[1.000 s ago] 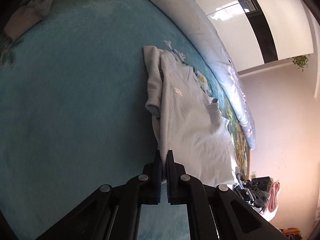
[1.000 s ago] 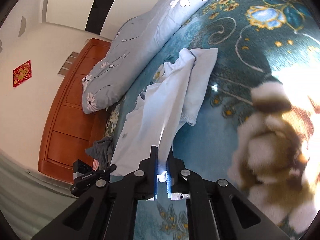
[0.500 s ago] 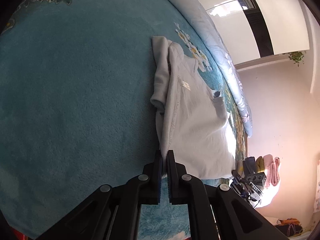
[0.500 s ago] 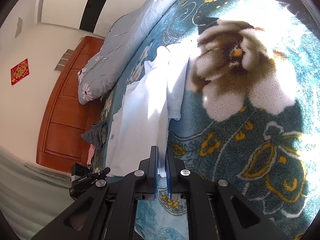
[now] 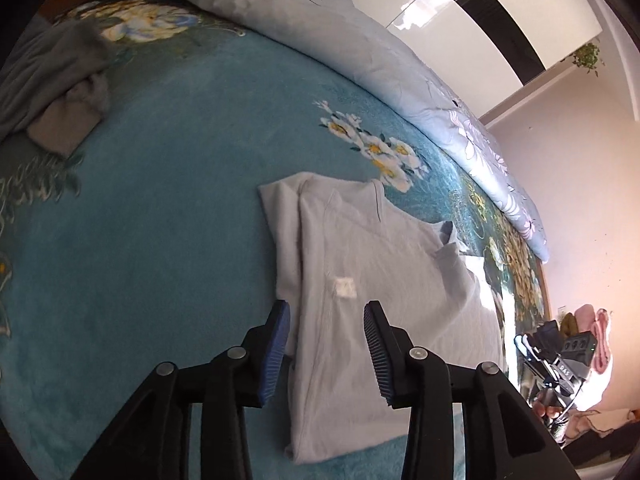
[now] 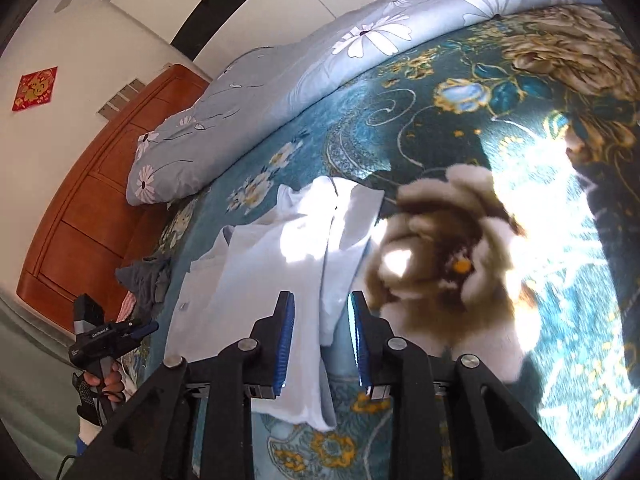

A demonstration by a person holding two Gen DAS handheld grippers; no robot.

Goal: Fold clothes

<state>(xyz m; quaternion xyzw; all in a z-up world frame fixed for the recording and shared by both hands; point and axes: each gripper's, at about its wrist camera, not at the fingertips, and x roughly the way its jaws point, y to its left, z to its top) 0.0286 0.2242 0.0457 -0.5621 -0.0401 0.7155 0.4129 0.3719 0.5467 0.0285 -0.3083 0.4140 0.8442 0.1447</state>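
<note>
A pale grey-white shirt (image 5: 372, 292) lies folded lengthwise and flat on the teal floral blanket (image 5: 152, 208); a small label shows on it. My left gripper (image 5: 326, 344) is open just above the shirt's near edge and holds nothing. In the right wrist view the same shirt (image 6: 272, 276) lies in sunlight. My right gripper (image 6: 320, 336) is open over its near corner and holds nothing. The other gripper (image 6: 104, 340) shows at the left in a hand.
A grey garment (image 5: 56, 92) lies bunched at the far left of the blanket. A rolled light-blue floral duvet (image 5: 360, 48) runs along the far side. A dark garment (image 6: 148, 280) lies near the wooden headboard (image 6: 92, 208). A power strip (image 5: 576, 344) sits off the bed.
Both grippers were shut on the shirt's edge and have opened, letting it go. The shirt now lies flat on the blanket with one side folded over.
</note>
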